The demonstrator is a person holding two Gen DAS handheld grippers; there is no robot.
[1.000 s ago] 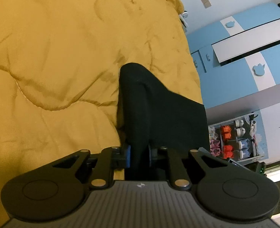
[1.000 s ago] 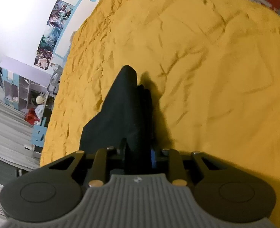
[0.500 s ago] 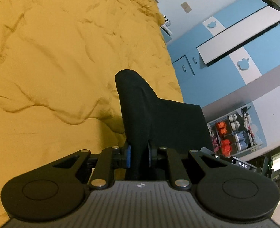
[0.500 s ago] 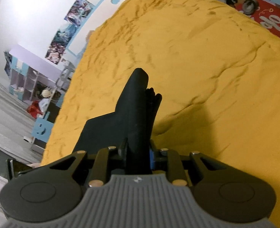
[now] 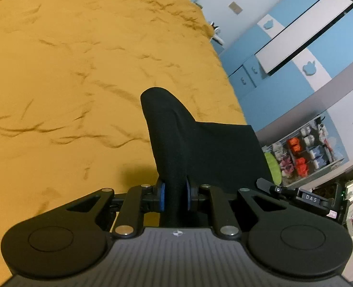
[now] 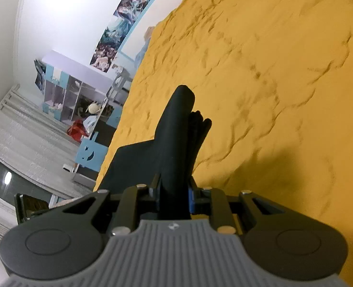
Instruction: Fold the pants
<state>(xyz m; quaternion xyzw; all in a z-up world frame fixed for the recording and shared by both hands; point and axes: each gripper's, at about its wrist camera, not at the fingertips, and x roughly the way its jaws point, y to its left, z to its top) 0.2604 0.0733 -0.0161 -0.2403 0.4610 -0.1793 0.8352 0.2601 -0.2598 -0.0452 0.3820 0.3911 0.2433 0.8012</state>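
Black pants (image 5: 200,148) hang stretched in the air above a yellow quilt (image 5: 68,83). My left gripper (image 5: 174,197) is shut on one bunched end of the cloth, its blue pads pressing the fabric from both sides. From there a flat sheet of the cloth runs off to the right. In the right wrist view the same black pants (image 6: 174,143) rise in a thick fold out of my right gripper (image 6: 174,199), which is shut on the other end, with the cloth spreading to the left. The part of the pants below both grippers is hidden.
The yellow quilt (image 6: 272,83) covers the bed under both grippers. A blue and white wardrobe (image 5: 308,55) and a shoe rack (image 5: 303,153) stand past the bed's right edge. A shelf unit (image 6: 76,95), posters (image 6: 119,28) and a grey curtain (image 6: 20,143) line the other side.
Both grippers have risen and pulled back from the quilt with the pants still held. More of the room shows on each side, and the bed looks farther away.
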